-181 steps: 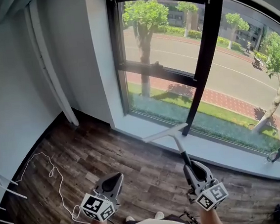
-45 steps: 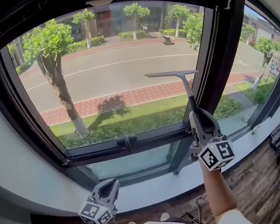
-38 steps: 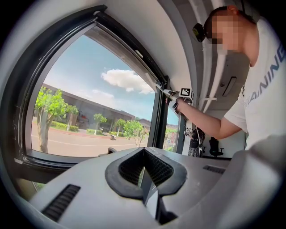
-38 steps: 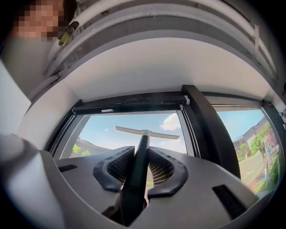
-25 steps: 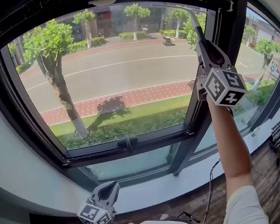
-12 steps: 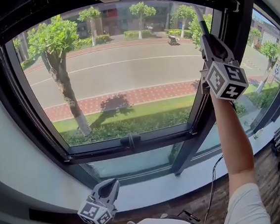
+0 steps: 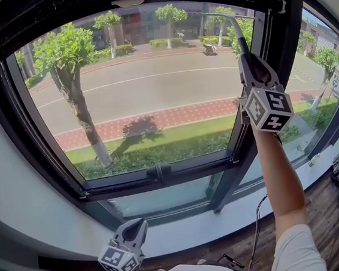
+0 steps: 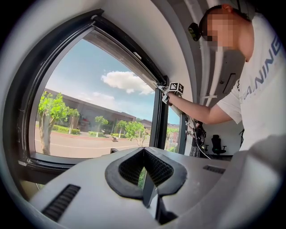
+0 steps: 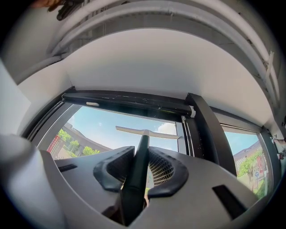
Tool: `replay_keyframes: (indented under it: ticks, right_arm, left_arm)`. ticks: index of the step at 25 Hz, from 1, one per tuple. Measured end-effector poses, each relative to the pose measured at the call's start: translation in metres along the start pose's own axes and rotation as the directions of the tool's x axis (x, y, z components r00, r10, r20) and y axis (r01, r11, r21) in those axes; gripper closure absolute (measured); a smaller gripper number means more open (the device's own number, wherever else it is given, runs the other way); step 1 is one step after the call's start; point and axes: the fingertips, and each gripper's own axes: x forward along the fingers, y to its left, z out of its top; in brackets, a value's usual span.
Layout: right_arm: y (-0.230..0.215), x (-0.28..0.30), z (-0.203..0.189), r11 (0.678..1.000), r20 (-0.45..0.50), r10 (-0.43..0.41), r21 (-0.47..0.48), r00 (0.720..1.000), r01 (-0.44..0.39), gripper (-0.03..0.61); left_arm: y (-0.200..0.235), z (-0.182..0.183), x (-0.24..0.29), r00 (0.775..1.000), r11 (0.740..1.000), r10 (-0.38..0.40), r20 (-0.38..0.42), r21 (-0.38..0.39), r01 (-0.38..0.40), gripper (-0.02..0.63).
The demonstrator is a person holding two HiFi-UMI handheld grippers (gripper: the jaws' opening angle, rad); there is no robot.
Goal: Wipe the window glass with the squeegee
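Observation:
The squeegee has a dark handle (image 9: 135, 179) and a long pale blade (image 9: 147, 133). My right gripper (image 9: 139, 166) is shut on the handle and held high at arm's length. In the head view the right gripper (image 7: 250, 69) is in front of the dark mullion, and the blade (image 7: 220, 16) lies across the top right of the window glass (image 7: 147, 92), just under the upper frame. My left gripper (image 7: 134, 226) hangs low by the sill. Its jaws are shut with nothing between them, as the left gripper view shows the left gripper (image 8: 145, 167).
A black frame surrounds the pane, with a thick mullion (image 7: 272, 37) at the right and a latch handle (image 7: 159, 172) on the lower rail. A pale sill (image 7: 191, 223) runs below. Dark wood floor (image 7: 334, 217) shows at lower right. An office chair (image 8: 217, 145) stands farther along the room.
My right gripper lifted the squeegee from mid-pane to the top of the glass, then dropped slightly down and left in the last half second. The left gripper stayed low.

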Motion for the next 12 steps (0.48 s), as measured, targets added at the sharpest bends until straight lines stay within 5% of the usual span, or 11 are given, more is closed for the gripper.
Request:
replay_keyframes:
  ticks: [12]
  right_arm:
    - [0.010, -0.029, -0.034, 1.000, -0.058, 0.008, 0.002, 0.998, -0.008, 0.480]
  left_arm:
    - [-0.002, -0.004, -0.001, 1.000, 1.000, -0.020, -0.013, -0.006, 0.020, 0.597]
